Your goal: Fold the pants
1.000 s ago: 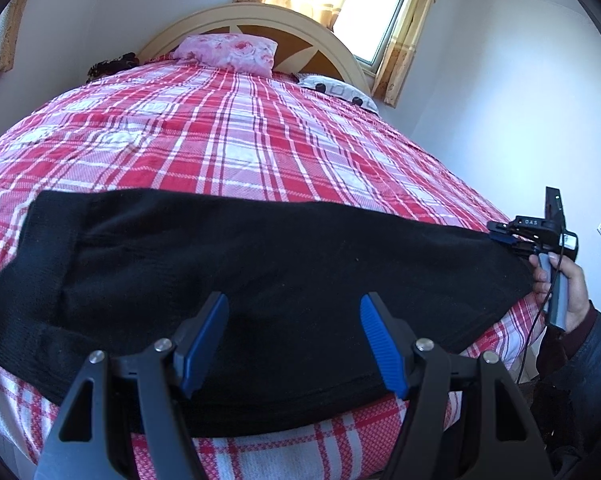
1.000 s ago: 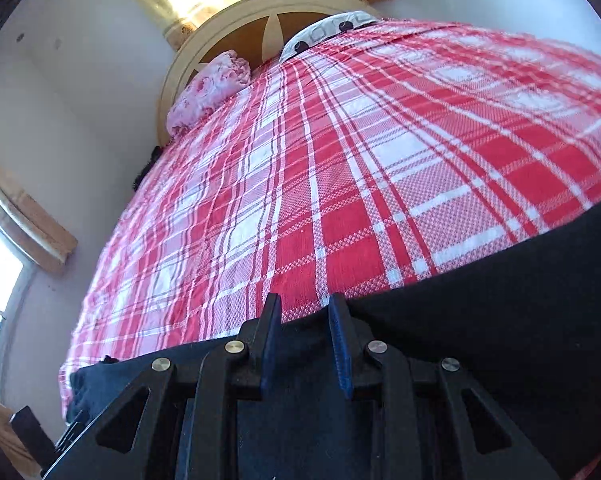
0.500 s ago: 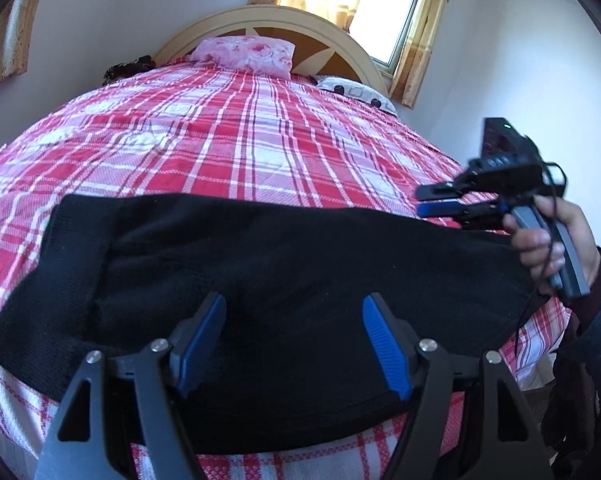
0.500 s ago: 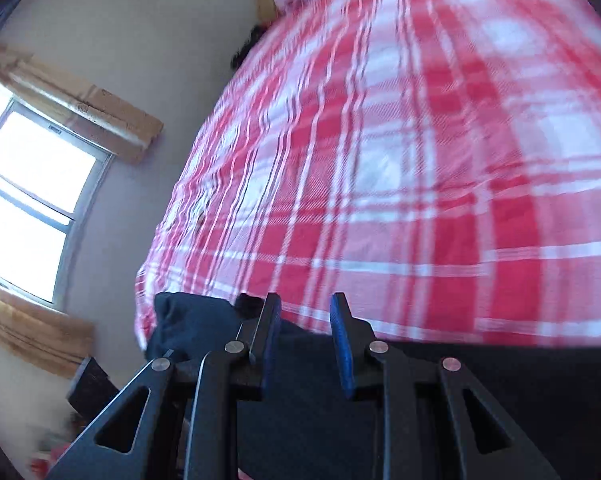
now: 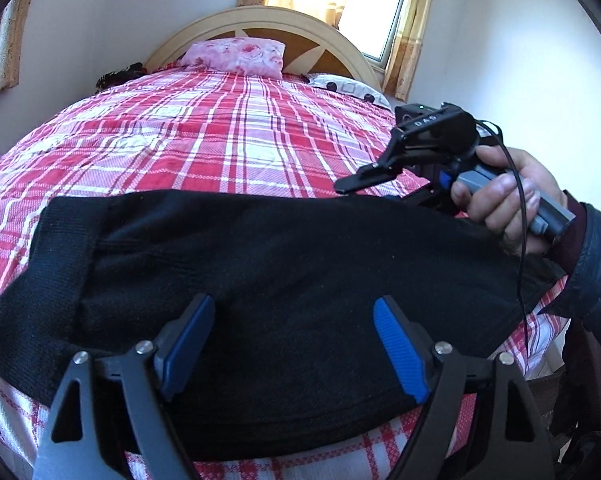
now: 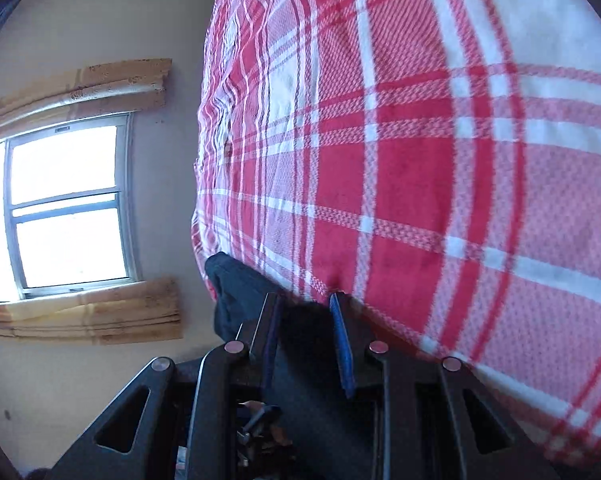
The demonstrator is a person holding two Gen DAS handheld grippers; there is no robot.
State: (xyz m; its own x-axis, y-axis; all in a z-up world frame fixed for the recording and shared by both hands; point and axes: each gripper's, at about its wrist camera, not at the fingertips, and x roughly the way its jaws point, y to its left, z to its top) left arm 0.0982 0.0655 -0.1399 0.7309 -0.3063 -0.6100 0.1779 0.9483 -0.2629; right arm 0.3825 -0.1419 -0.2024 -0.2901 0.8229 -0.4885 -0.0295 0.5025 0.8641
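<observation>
Black pants (image 5: 268, 280) lie across the near end of a bed with a red and white plaid cover (image 5: 220, 136). My left gripper (image 5: 292, 328) is open, hovering over the near edge of the pants with nothing between its blue pads. My right gripper (image 5: 364, 184) shows at the right in the left wrist view, held in a hand, lifted and turned leftward over the pants' right end. In the right wrist view the right gripper (image 6: 304, 328) is shut on a fold of the black pants (image 6: 236, 288).
A wooden headboard (image 5: 268, 28), a pink pillow (image 5: 236, 56) and a white patterned pillow (image 5: 348, 86) are at the far end. Curtained windows (image 6: 64, 204) are on the walls. The bed edge runs just under my left gripper.
My right gripper has lifted the right end of the pants and swung it up and to the left, rolling its view sideways. My left gripper has stayed open over the near edge.
</observation>
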